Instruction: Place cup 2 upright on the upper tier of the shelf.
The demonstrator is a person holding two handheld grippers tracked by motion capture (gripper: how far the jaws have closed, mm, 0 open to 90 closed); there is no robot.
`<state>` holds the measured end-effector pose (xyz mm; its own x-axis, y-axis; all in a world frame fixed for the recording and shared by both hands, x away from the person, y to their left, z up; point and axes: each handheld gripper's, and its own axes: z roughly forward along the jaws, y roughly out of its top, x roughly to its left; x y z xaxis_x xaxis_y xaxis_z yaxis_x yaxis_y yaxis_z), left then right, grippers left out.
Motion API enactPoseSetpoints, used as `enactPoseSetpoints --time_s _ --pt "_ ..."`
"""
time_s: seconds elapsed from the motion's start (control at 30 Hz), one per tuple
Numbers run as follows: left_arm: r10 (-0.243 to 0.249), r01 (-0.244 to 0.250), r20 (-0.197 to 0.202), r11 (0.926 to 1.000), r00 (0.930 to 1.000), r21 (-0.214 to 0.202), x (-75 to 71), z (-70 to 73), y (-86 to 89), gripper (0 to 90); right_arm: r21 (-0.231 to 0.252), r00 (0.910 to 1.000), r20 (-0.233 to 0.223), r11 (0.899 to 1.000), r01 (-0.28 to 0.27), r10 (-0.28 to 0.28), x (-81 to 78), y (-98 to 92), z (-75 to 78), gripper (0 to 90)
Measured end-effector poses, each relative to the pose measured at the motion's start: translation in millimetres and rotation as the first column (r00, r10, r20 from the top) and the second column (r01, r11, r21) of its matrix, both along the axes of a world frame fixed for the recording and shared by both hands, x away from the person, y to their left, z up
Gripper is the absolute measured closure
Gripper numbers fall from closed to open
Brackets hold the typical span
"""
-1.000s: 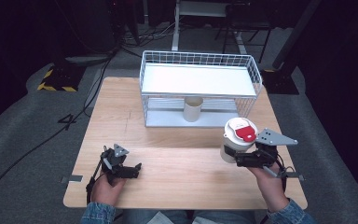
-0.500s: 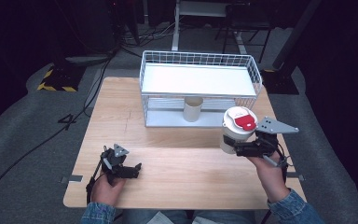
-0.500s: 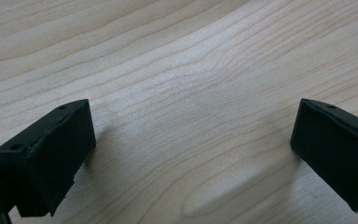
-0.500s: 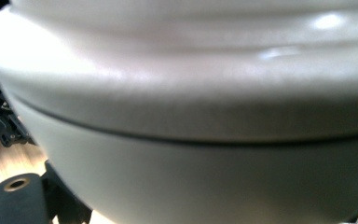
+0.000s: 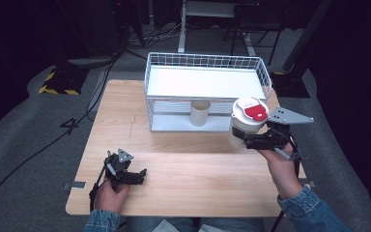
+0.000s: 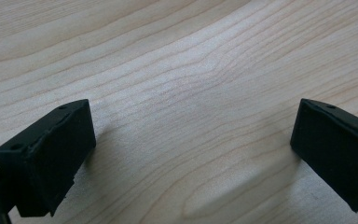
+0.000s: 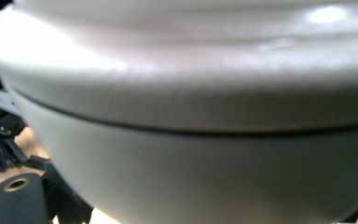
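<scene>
Step in hand: transport of the white canister; it is carried clear of the table, at the right front corner of the wire basket.

Canister: white body, white lid with a red patch on top; upright, tilted slightly if at all. In the right gripper view its wall and lid seam sit very close to the camera.

Right gripper: fingers pinching the canister low on its body, from the side nearest the person. The grip sits below the lid, so the lid stays free.

Left gripper: parked on the table at the near left, well apart from the canister. Fingers spread wide, with bare wood between them and nothing held.

Basket: two levels, a white upper tray and an open lower shelf. A cream cup stands on the lower shelf, near the middle.

Likely destination: the upper tray, judging by the height of the canister against the rim; this cannot be confirmed.

Next move calls for: lifting the canister base above the wire rim, moving it forward over the tray, then lowering it level before release.

Risk: the base catching the rim, or the canister slipping in its low grip.
</scene>
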<state>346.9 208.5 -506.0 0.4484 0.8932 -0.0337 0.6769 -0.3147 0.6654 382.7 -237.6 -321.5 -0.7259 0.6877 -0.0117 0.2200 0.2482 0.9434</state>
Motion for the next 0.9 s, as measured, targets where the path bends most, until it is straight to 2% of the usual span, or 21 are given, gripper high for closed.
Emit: enactPoseSetpoints --time_s 0.13,0.7,0.9 --pt "-0.001 0.001 0.000 1.0000 1.0000 0.000 0.0 0.0 0.0 0.4 0.024 0.9999 -0.011 1.000 -0.009 0.010 7.1 1.8 8.8 13.1" --pt "0.005 -0.005 0.003 1.0000 1.0000 0.000 -0.2 -0.3 -0.5 0.4 0.037 1.0000 0.008 0.999 -0.003 0.003 33.3 12.4 35.6 13.1" --pt "0.007 -0.007 0.003 1.0000 1.0000 0.002 0.4 0.0 -0.8 0.4 0.039 0.9999 0.006 0.999 0.015 -0.015 43.7 16.7 43.4 13.1"
